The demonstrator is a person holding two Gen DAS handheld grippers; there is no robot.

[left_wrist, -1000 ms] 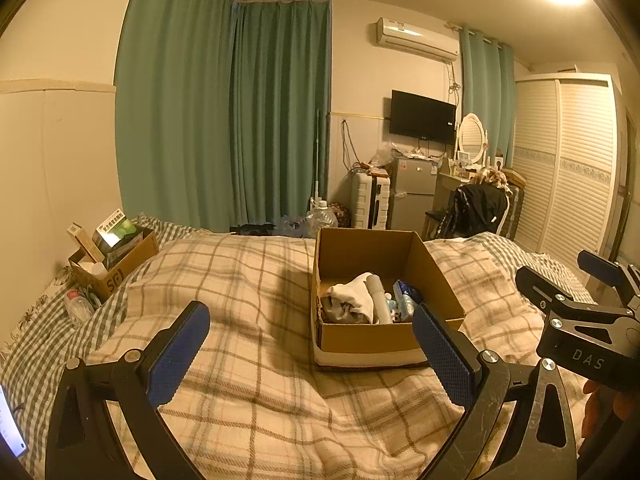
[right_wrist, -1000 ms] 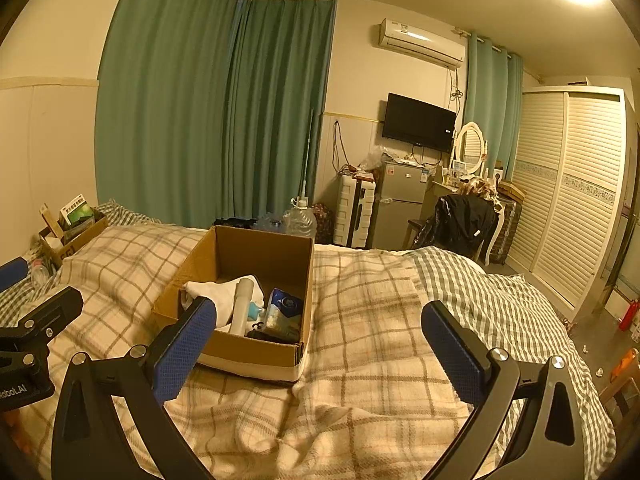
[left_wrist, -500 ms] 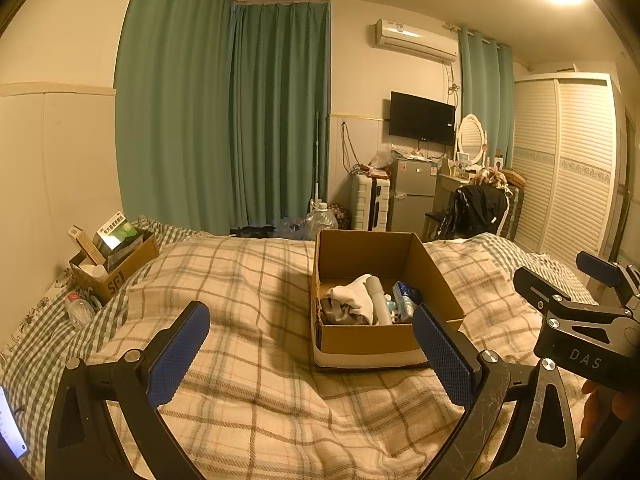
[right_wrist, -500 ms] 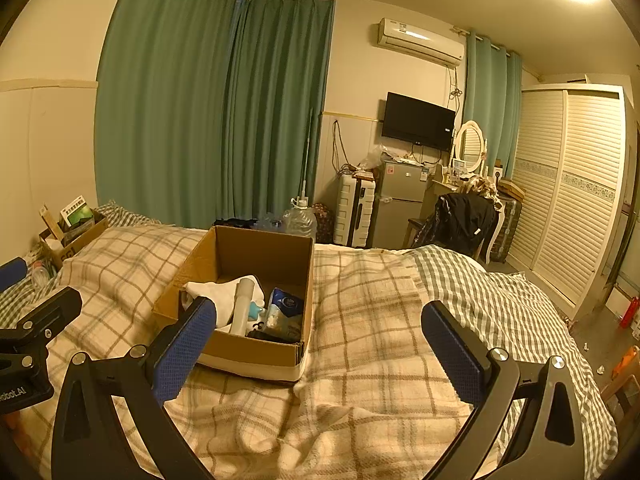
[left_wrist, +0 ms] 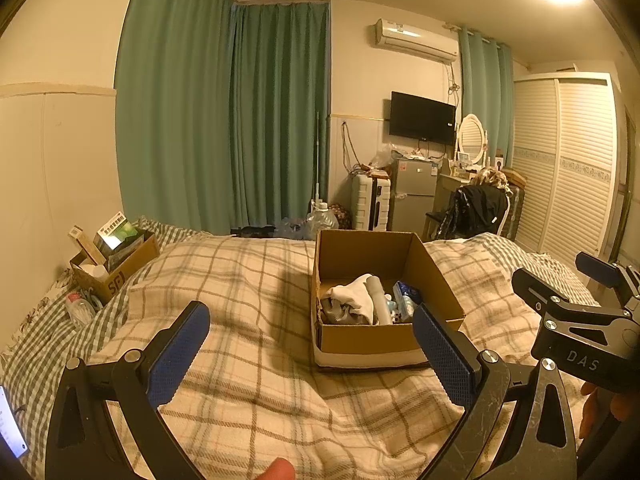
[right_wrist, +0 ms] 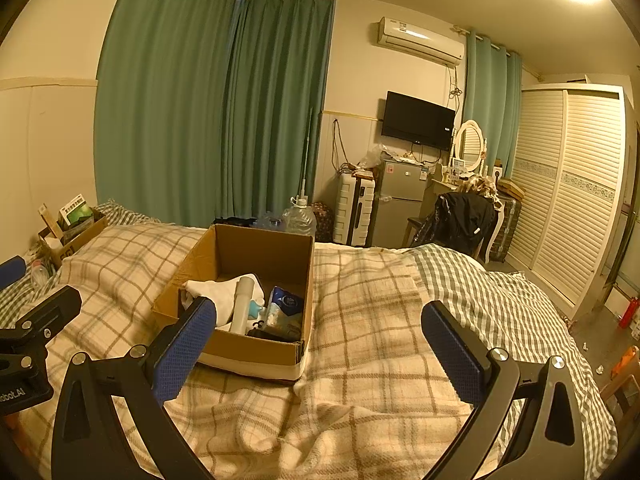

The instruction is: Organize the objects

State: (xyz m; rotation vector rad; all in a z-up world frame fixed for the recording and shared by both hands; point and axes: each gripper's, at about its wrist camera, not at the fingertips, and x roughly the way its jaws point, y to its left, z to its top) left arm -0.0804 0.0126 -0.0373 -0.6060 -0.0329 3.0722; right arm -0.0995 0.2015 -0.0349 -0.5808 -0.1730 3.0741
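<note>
An open cardboard box [left_wrist: 380, 340] stands on the plaid blanket of the bed; it also shows in the right wrist view [right_wrist: 256, 348]. Inside lie a white cloth [left_wrist: 354, 298], a white tube [right_wrist: 244, 304] and a blue packet [right_wrist: 286, 306]. My left gripper [left_wrist: 312, 354] is open and empty, held above the blanket just short of the box. My right gripper [right_wrist: 320, 350] is open and empty, to the right of the box's near corner. The right gripper's body shows at the right edge of the left wrist view [left_wrist: 576, 320].
A second cardboard box [left_wrist: 116, 268] with booklets sits at the bed's far left by the wall, a plastic bottle [left_wrist: 78, 308] beside it. Beyond the bed are green curtains, a water jug [right_wrist: 298, 218], a small fridge [right_wrist: 396, 204], a chair with a black jacket [right_wrist: 460, 220] and a wardrobe.
</note>
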